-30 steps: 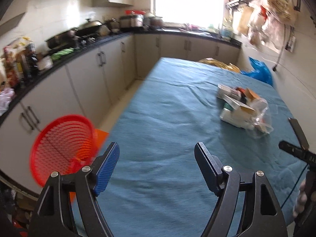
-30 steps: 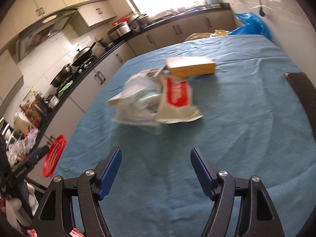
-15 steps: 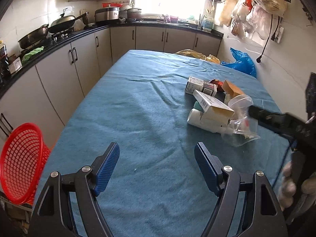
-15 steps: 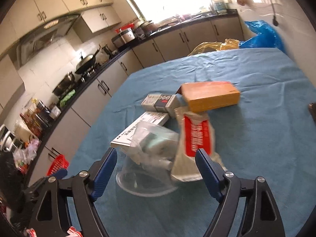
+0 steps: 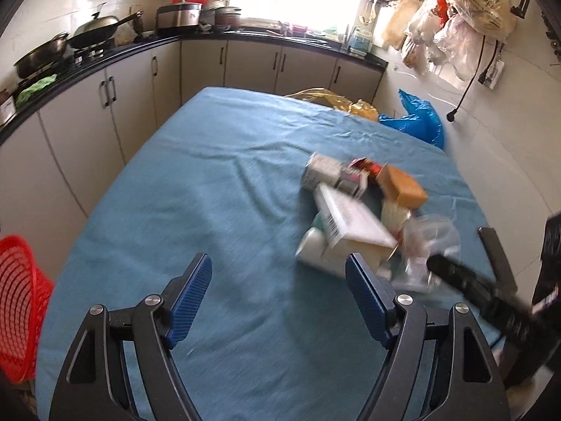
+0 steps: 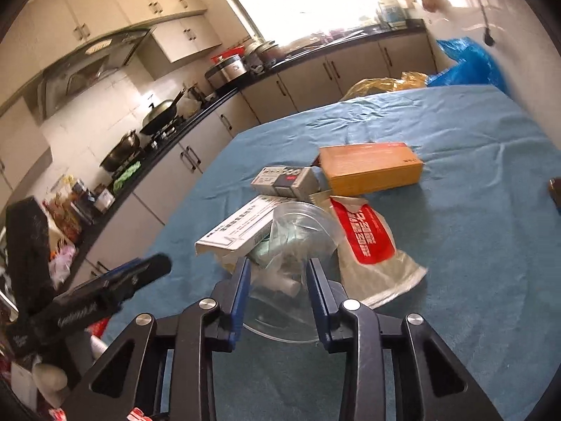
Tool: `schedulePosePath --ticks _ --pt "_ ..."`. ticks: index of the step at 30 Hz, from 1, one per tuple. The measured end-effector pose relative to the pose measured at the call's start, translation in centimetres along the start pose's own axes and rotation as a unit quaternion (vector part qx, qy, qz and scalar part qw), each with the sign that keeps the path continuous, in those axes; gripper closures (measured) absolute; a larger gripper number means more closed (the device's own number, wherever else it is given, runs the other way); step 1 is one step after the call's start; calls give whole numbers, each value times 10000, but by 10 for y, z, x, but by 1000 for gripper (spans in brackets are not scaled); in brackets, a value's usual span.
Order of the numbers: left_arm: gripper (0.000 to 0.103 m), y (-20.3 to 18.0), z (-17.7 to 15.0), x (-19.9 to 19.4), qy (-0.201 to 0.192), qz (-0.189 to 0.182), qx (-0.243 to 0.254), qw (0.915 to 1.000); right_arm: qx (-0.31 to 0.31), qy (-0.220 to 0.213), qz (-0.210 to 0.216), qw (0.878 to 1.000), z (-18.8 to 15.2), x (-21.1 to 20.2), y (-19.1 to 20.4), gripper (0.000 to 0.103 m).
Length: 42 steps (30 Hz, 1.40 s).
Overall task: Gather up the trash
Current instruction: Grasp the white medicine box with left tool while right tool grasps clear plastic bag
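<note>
A pile of trash lies on the blue-covered table [image 5: 196, 217], toward its right edge as seen from the near end, in a kitchen lined with pale cabinets. The right gripper [image 6: 278, 280] has just been closing its jaws on a clear plastic cup [image 6: 298, 231] lying on its side at the near end of the pile, and the blue pads [image 6: 242, 287] now press on its crumpled wall from both sides. Touching the cup are a long white carton [image 6: 238, 228] on its left and a red-and-white pouch [image 6: 368, 242] on its right. Beyond them lie a small grey box [image 6: 287, 180] and an orange box [image 6: 371, 168], side by side and nearer the far edge.

The left gripper [image 5: 278, 301] hovers above bare cloth near the front edge, its jaws wide apart with nothing between them; its right pad stands just in front of the white carton and a white bottle [image 5: 310, 251] beneath it. A red mesh basket [image 5: 19, 308] stands off the table's near left corner. Yellow [image 5: 329, 100] and blue plastic bags [image 5: 417, 122] sit past the far right corner.
</note>
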<state>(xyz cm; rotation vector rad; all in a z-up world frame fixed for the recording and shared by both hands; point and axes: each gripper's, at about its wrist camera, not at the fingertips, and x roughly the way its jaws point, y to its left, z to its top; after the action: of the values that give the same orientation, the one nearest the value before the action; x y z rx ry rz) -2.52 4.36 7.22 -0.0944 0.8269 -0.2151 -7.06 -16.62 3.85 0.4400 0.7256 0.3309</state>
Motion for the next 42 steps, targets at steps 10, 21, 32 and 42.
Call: schedulePosePath --ticks 10,21,32,42 --pt "26 -38 47 79 1002 -345 213 9941 493 -184 11 9986 3 -16 -26 68" --pt "52 -48 42 106 1363 -448 156 9895 777 -364 -111 9963 5 -26 -37 68" --pt "52 -13 26 16 399 -591 -231 9972 485 -499 -243 9973 1 -24 -25 68" --pt "52 27 -35 -62 -185 -100 -169 9996 -300 -494 -589 9966 -9 -17 10 68"
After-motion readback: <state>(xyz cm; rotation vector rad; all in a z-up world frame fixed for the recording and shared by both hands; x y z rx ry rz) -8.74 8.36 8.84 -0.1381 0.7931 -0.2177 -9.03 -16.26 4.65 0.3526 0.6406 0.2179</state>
